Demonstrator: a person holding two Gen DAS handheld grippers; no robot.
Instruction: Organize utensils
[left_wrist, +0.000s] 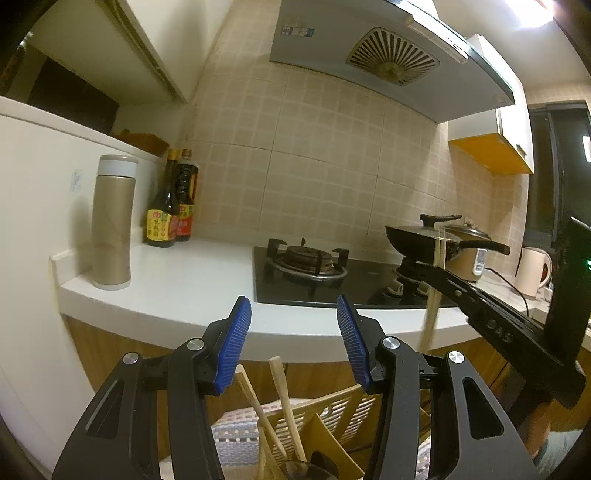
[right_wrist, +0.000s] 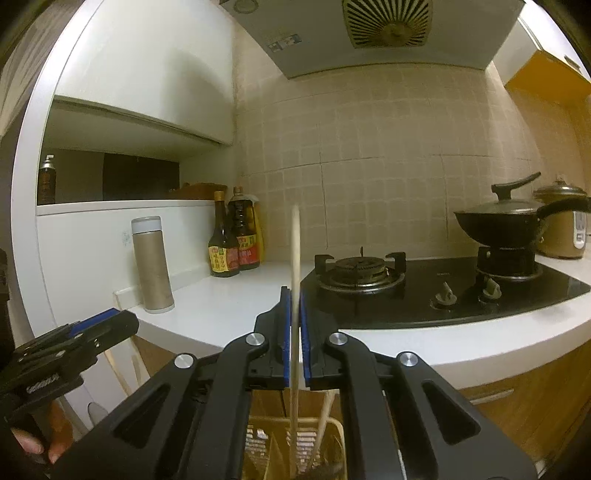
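- Right gripper (right_wrist: 294, 295): the blue pads stand a narrow slit apart with a wooden chopstick (right_wrist: 295, 251) upright between them. A thin gap shows on both sides of the stick, so the jaws look eased off, not clamping. No earlier view is on hand to compare.
- Wooden chopstick: runs from 12 o'clock above the jaws straight down toward 6 o'clock, its lower end inside the utensil holder (right_wrist: 334, 430) below the gripper, in the right wrist view.
- Utensil holder: slatted, pale wood or bamboo colour, with inner dividers. It sits below the bench (left_wrist: 177, 284), at 6 o'clock in both wrist views. Other wooden sticks (left_wrist: 282, 398) already lean in its compartments; which compartment takes the current chopstick cannot be told.
- Left gripper (left_wrist: 293, 345): jaws about half open, nothing between the pads, hovering over the holder.
- Handling, as judged: the chopstick is light, stiff and smooth, likely to slide through loose pads. Best taken at mid-shaft, pads square to it. It should drop cleanly if it stands plumb over a free slot.
- Bystanders: gold thermos flask (left_wrist: 112, 221) at 9 o'clock in the left wrist view, two sauce bottles (left_wrist: 171, 201), gas hob (left_wrist: 310, 258), lidded wok (left_wrist: 421, 238) at 3 o'clock.
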